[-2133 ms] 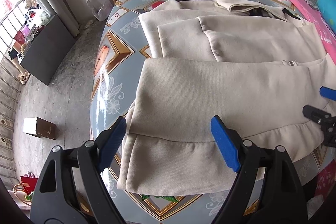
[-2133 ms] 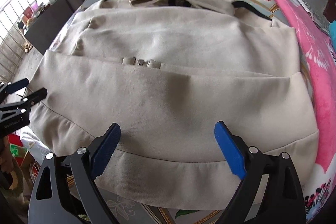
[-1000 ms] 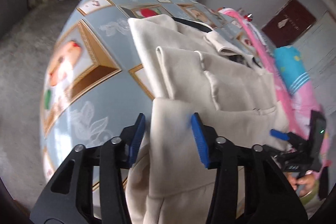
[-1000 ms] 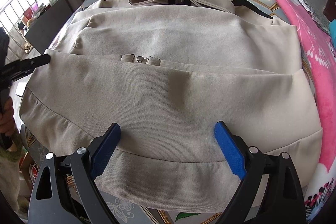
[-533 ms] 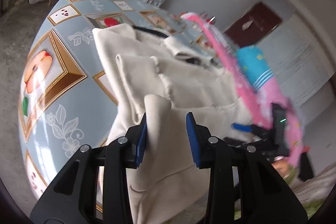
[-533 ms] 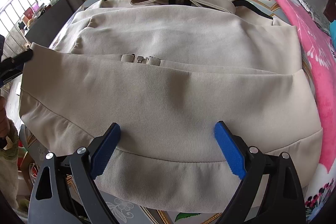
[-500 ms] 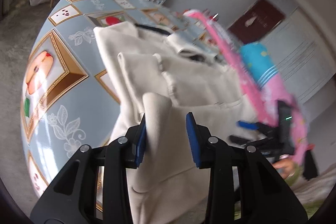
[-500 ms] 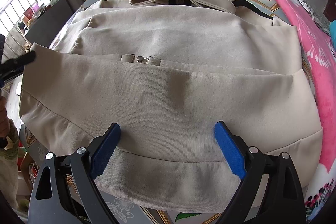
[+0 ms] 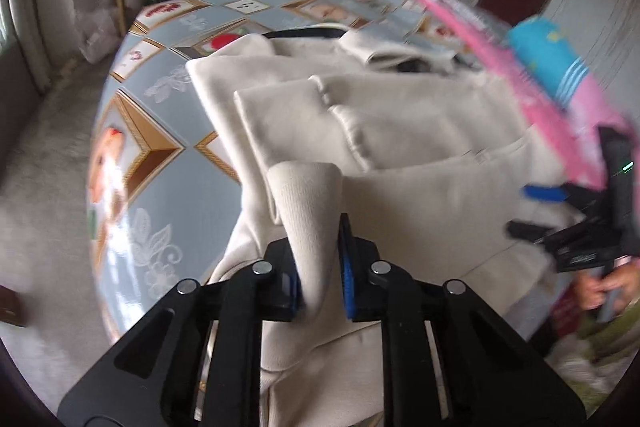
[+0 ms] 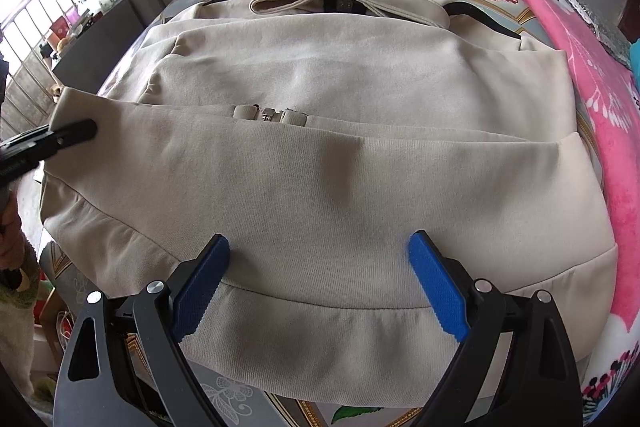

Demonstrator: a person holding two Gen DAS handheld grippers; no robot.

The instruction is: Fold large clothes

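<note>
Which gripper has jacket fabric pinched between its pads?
The left gripper: its jaws are closing on a raised fold of the beige jacket. The right gripper stands wide open above the hem.

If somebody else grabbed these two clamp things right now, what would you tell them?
Left gripper: fingers closing on a pinched-up corner of the beige jacket.
Right gripper: open, hovering over the near hem, holding nothing.
The jacket lies spread on the table, sleeves folded in, bottom part already turned up.
Left to do: probably grab the hem with the right too, then fold it over.
</note>
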